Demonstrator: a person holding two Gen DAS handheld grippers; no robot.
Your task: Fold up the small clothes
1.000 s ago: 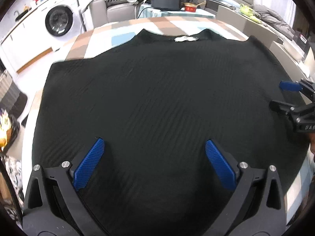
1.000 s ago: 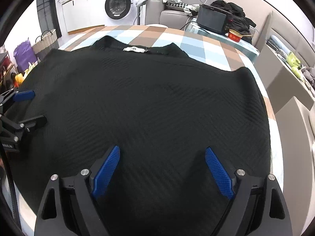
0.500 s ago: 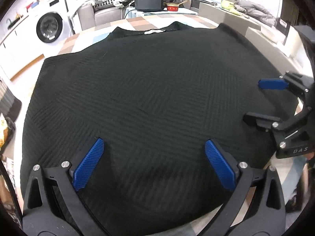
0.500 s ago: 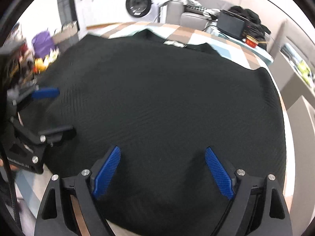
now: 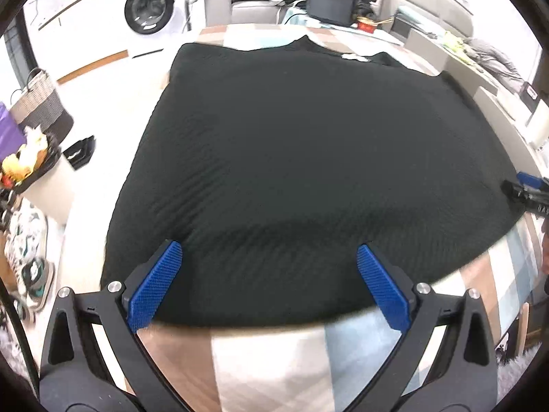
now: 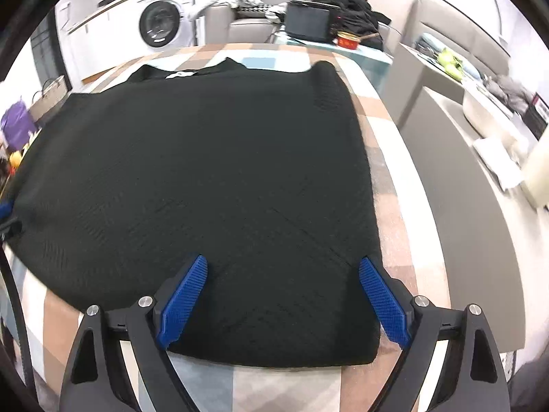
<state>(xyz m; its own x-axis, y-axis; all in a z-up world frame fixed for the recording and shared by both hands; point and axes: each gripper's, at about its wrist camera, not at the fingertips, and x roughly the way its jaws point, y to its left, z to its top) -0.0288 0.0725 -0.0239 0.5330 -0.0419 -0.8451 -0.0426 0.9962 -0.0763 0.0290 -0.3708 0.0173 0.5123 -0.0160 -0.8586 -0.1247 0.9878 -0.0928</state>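
Observation:
A black ribbed knit garment (image 5: 308, 171) lies spread flat on a checked table cover (image 5: 274, 360), its white neck label (image 5: 353, 57) at the far end. My left gripper (image 5: 269, 254) hovers open over the garment's near left corner, nothing between its blue pads. My right gripper (image 6: 283, 267) is open above the near right corner of the garment (image 6: 206, 178), also holding nothing. The right gripper's tip (image 5: 528, 189) shows at the right edge of the left wrist view. A sliver of the left gripper (image 6: 5, 209) shows at the left edge of the right wrist view.
A washing machine (image 6: 161, 29), a sofa with clothes and a dark box (image 6: 308, 20) stand beyond the table. A grey counter (image 6: 463, 171) runs along the right. Baskets, bags and shoes (image 5: 31, 158) lie on the floor at the left.
Both grippers drew back toward the near hem and apart, left to the left corner, right to the right corner. The checked cover now shows below the hem. Both stayed open.

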